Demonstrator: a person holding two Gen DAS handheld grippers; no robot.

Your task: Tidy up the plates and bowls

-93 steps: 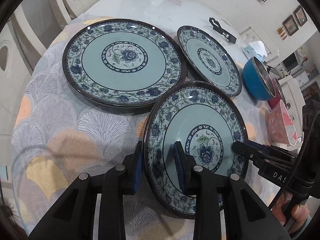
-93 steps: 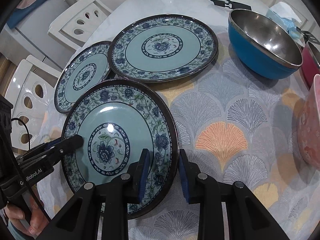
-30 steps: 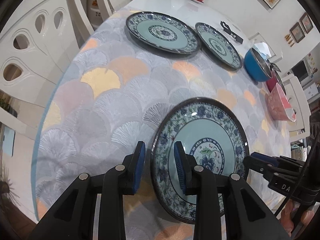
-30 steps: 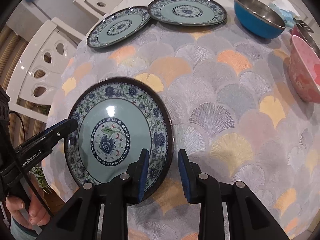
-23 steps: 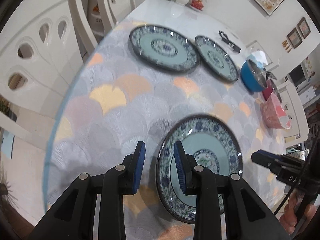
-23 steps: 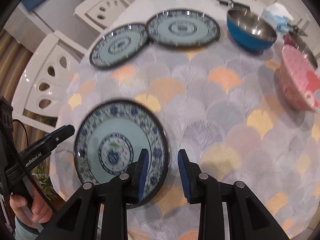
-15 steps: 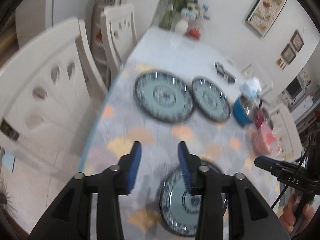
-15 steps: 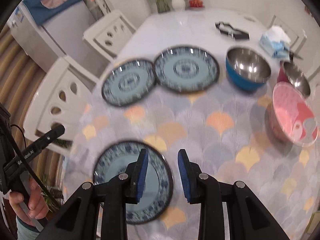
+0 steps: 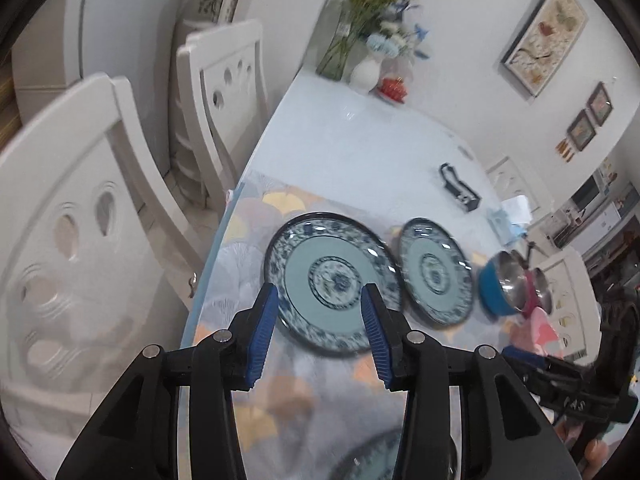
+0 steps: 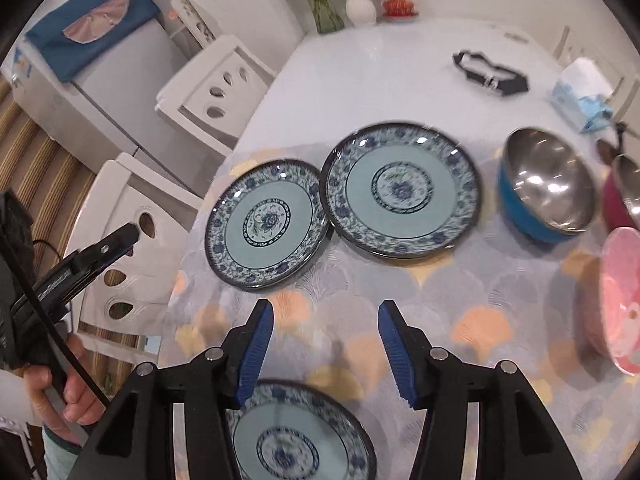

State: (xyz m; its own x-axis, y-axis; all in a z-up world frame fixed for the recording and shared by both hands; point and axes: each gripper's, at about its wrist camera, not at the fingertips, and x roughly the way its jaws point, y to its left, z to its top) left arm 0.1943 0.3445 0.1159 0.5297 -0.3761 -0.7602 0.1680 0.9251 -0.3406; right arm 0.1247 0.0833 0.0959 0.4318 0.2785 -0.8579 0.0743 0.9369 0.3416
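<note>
Three blue-and-teal flowered plates lie on the patterned cloth. One plate (image 10: pixel 296 436) lies near the table's front edge, just below my right gripper (image 10: pixel 326 350), and shows as a sliver (image 9: pixel 372 456) in the left wrist view. Two more plates (image 10: pixel 266 224) (image 10: pixel 402 192) lie side by side farther back. My left gripper (image 9: pixel 318 334) hangs above the cloth in front of the back left plate (image 9: pixel 332 280). Both grippers' jaws are opening, with nothing between them. A blue steel bowl (image 10: pixel 548 188), a magenta bowl (image 10: pixel 620 192) and a pink bowl (image 10: pixel 620 300) stand at the right.
White chairs (image 9: pixel 80 220) (image 10: pixel 216 80) stand along the table's left side. A black strap-like object (image 10: pixel 492 72), a tissue pack (image 10: pixel 580 96) and a vase of flowers (image 9: pixel 366 72) stand on the bare far half of the table. A person's hand (image 10: pixel 60 392) holds the left gripper's handle.
Both grippers let go of the near plate's rim, rose and drew back from it. Their jaws have widened. The plate now lies on the cloth by the front edge.
</note>
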